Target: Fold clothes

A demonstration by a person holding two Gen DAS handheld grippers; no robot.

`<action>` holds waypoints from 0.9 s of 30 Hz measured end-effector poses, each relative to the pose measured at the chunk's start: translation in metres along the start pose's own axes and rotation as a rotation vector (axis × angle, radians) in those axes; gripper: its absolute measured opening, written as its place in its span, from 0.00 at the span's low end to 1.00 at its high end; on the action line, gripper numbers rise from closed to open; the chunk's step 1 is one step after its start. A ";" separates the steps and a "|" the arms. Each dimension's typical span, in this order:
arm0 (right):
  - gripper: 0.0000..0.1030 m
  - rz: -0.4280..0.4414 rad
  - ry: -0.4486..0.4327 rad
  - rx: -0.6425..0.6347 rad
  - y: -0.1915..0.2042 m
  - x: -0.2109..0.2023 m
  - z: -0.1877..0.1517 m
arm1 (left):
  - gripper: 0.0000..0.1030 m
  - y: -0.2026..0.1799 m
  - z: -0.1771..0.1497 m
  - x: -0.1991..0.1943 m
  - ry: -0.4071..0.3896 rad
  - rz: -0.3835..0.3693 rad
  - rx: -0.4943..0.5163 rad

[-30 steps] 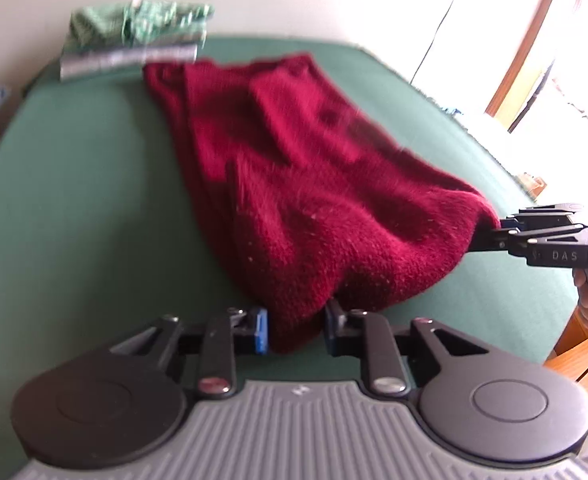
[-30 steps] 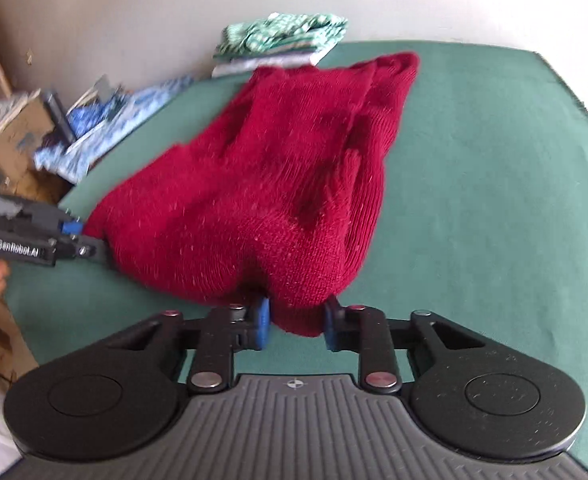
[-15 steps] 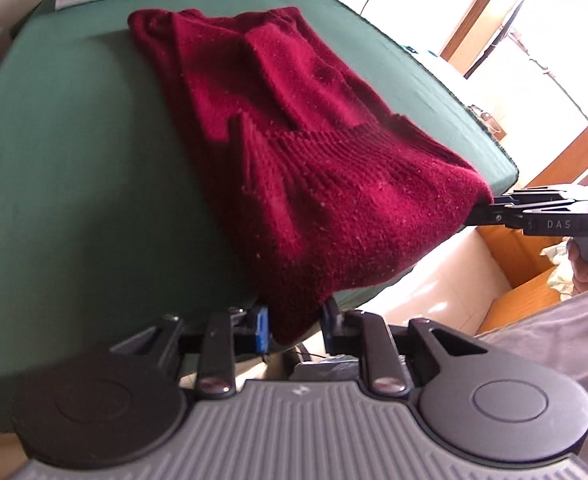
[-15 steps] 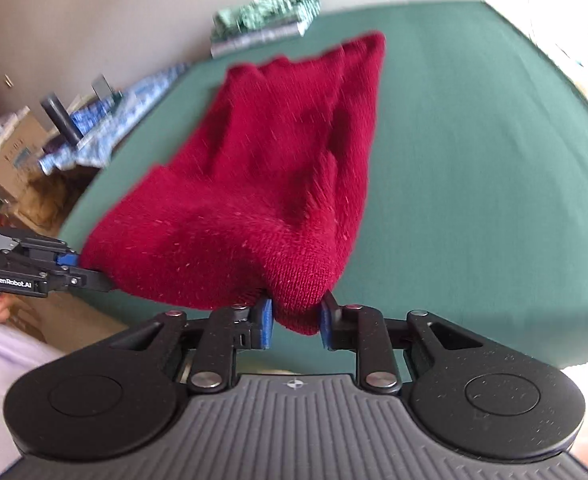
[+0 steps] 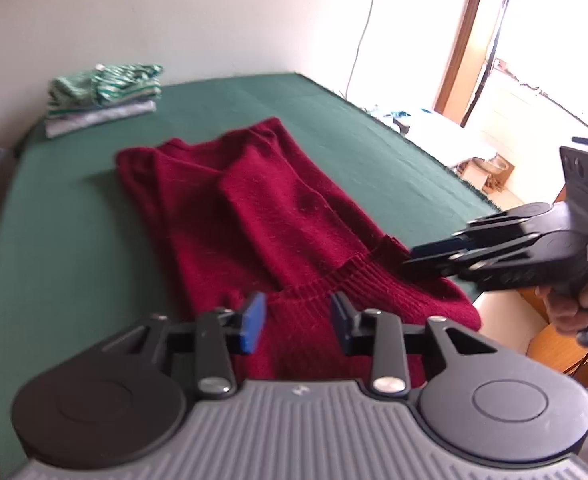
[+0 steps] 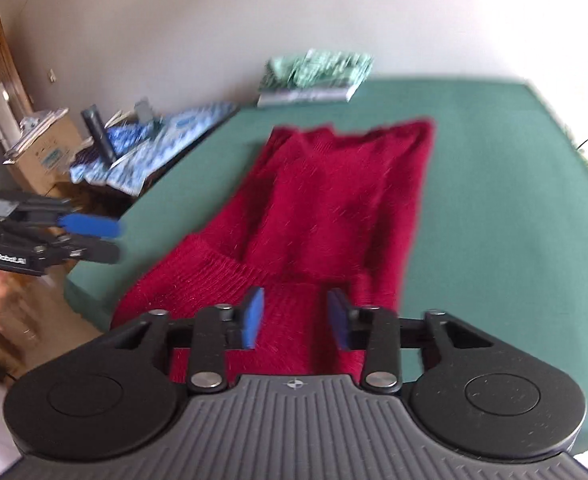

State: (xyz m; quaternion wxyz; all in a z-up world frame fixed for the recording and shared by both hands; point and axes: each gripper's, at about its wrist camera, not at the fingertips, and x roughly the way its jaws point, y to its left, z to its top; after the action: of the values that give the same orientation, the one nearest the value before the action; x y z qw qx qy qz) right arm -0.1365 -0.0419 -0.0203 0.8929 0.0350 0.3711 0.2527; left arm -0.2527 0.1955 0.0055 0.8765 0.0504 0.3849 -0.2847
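Observation:
A dark red knitted sweater (image 5: 262, 216) lies lengthwise on the green table (image 5: 66, 232), its ribbed hem hanging over the near edge. It also shows in the right wrist view (image 6: 333, 208). My left gripper (image 5: 297, 318) is open and empty, just above the hem. My right gripper (image 6: 296, 316) is open and empty over the hem too. The right gripper shows from the side in the left wrist view (image 5: 425, 264), above the sweater's right hem corner. The left gripper shows in the right wrist view (image 6: 106, 240), left of the sweater and apart from it.
A stack of folded green and grey clothes (image 5: 102, 96) sits at the table's far edge, also in the right wrist view (image 6: 313, 76). Left of the table are blue patterned cloth (image 6: 162, 140) and a cardboard box (image 6: 42, 148). A bright window (image 5: 541, 52) is at right.
Both grippers have let go of the sweater's hem and opened. The hem now lies draped over the table's near edge. Both grippers have drawn back and up.

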 end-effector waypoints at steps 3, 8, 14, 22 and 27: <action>0.17 -0.109 0.019 0.050 -0.022 0.044 0.000 | 0.27 0.009 -0.008 0.047 0.076 0.107 -0.014; 0.24 -0.078 -0.051 0.138 -0.045 0.009 0.004 | 0.28 0.019 -0.036 0.003 0.070 0.187 -0.038; 0.46 -0.028 0.022 -0.294 0.008 -0.071 -0.041 | 0.59 -0.027 -0.082 -0.062 0.105 0.265 0.142; 0.58 0.002 0.016 -0.640 0.045 -0.074 -0.073 | 0.72 -0.085 -0.099 -0.042 0.122 0.295 0.458; 0.54 -0.038 0.025 -0.764 0.036 -0.048 -0.075 | 0.52 -0.075 -0.107 -0.002 0.234 0.329 0.502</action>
State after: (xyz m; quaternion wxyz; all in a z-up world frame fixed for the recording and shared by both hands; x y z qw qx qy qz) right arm -0.2316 -0.0428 -0.0340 0.8414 -0.3106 0.2617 0.3565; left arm -0.3630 0.1671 -0.0577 0.8209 0.3590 0.3873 -0.2175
